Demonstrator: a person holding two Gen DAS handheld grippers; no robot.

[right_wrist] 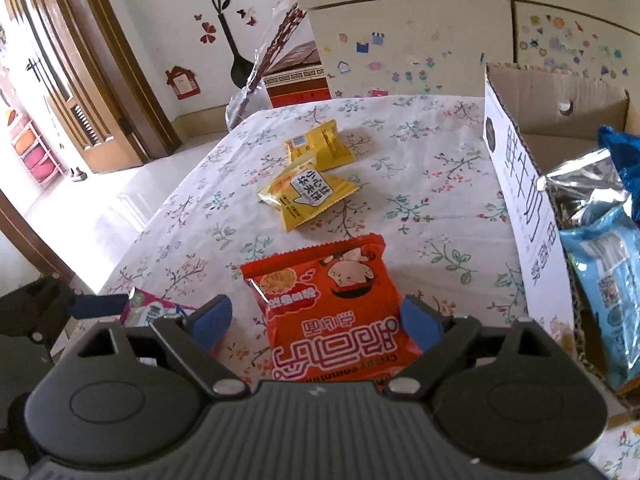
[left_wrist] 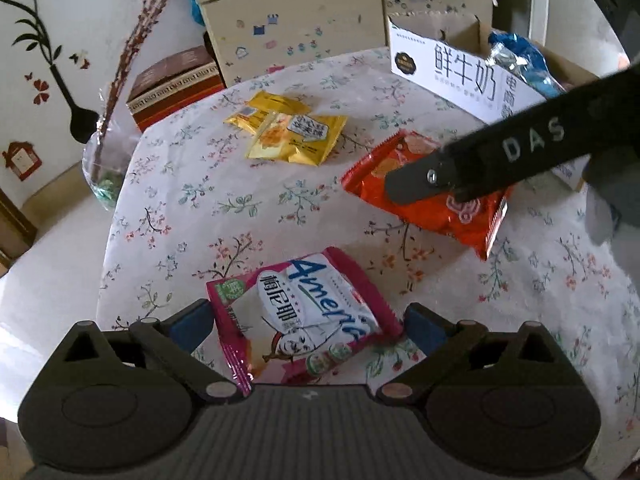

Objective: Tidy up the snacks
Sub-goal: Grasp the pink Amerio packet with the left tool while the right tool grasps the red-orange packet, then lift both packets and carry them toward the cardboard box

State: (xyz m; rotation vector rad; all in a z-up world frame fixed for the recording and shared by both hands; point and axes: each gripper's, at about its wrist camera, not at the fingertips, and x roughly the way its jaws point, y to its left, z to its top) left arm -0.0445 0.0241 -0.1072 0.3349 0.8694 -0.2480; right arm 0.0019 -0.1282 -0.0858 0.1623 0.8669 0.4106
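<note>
A pink and white snack packet [left_wrist: 304,312] lies flat on the floral tablecloth [left_wrist: 224,208] between the blue pads of my left gripper [left_wrist: 308,322]. Its jaws stand wide and the pads do not press the packet. An orange packet [right_wrist: 332,300] lies between the pads of my right gripper [right_wrist: 318,322], which is open with a gap on the left side. In the left wrist view one black finger [left_wrist: 416,184] of the right gripper hangs over the orange packet [left_wrist: 440,216]. Two yellow packets [right_wrist: 308,192] [right_wrist: 320,144] lie farther back.
An open cardboard box [right_wrist: 520,200] with a white printed side stands at the right and holds blue packets [right_wrist: 600,272] and a silver one [right_wrist: 584,184]. The table edge runs along the left. Beyond it are a glass vase [left_wrist: 104,176] and a red box [left_wrist: 172,92].
</note>
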